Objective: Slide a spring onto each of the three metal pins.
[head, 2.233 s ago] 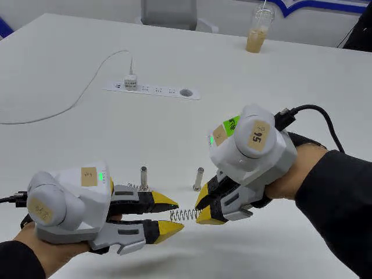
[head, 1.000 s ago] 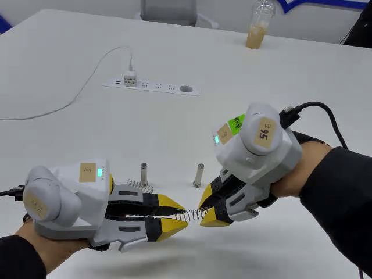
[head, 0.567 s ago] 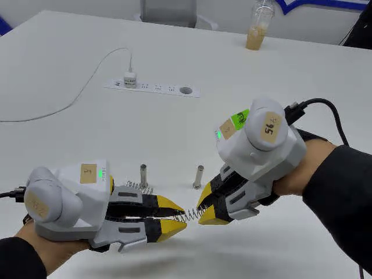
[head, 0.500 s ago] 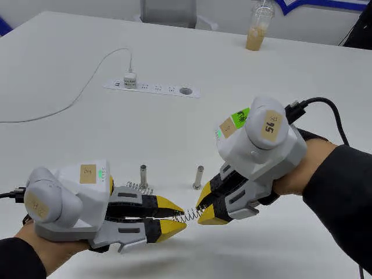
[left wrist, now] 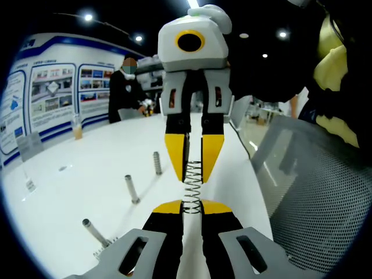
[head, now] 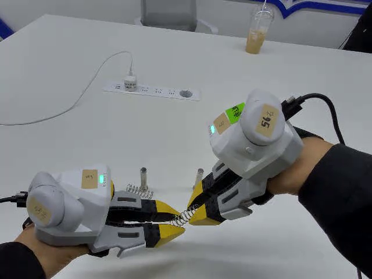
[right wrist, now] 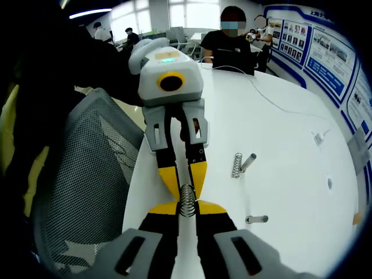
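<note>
Spring [head: 185,216]: in air just above table [head: 174,128], strung btwn the two grippers, slightly bent. L gripper [head: 177,220]: low, coming in from L, jaws nipped on one end of spring. R gripper [head: 191,210]: angled down from R, jaws nipped on other end, tips close to L's. Farther back: power strip [head: 154,90] w/ plug & cable; cup [head: 257,32] near far edge. Three pins [left wrist: 132,189] upright in a row on table. 2nd spring [head: 139,190] flat on table, just beside L pin in head view.
</note>
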The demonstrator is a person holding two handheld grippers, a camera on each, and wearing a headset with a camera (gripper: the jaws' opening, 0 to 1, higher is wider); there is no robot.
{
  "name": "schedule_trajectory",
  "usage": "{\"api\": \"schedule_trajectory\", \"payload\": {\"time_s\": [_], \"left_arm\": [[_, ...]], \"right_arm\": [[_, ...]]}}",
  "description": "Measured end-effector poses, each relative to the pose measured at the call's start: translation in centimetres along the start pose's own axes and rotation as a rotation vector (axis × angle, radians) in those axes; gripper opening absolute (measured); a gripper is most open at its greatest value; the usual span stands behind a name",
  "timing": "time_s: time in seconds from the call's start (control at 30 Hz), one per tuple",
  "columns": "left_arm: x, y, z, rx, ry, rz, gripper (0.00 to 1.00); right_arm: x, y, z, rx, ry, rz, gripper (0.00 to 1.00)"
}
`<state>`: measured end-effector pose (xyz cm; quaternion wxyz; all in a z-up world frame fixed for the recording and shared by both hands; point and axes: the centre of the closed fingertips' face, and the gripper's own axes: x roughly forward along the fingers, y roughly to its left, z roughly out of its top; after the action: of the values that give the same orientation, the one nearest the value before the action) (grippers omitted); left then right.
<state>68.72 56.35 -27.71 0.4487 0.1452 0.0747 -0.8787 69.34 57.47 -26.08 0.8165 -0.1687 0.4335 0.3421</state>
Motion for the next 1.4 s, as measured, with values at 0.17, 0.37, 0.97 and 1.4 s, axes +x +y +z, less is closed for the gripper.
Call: {"api": "schedule_trajectory", "payload": {"time_s": [0.17, 0.37, 0.97, 1.4], "left_arm": [[0.13, -0.08, -0.05, -0.001, 0.0, -0.002, 0.1], [0.23, -0.06, -0.14, -0.001, 0.001, -0.003, 0.1], [0.4, 0.08, 0.01, -0.002, -0.009, 0.005, 0.11], [0.44, 0.18, 0.19, 0.0, -0.014, 0.015, 0.12]], "right_arm": [[0.02, 0.06, 0.25, 0.008, 0.003, -0.001, 0.12], [0.05, 0.04, 0.33, 0.006, 0.005, -0.001, 0.12], [-0.01, -0.14, 0.78, -0.007, 0.012, -0.013, 0.12], [-0.18, -0.2, 0.81, -0.011, 0.024, -0.02, 0.12]]}}
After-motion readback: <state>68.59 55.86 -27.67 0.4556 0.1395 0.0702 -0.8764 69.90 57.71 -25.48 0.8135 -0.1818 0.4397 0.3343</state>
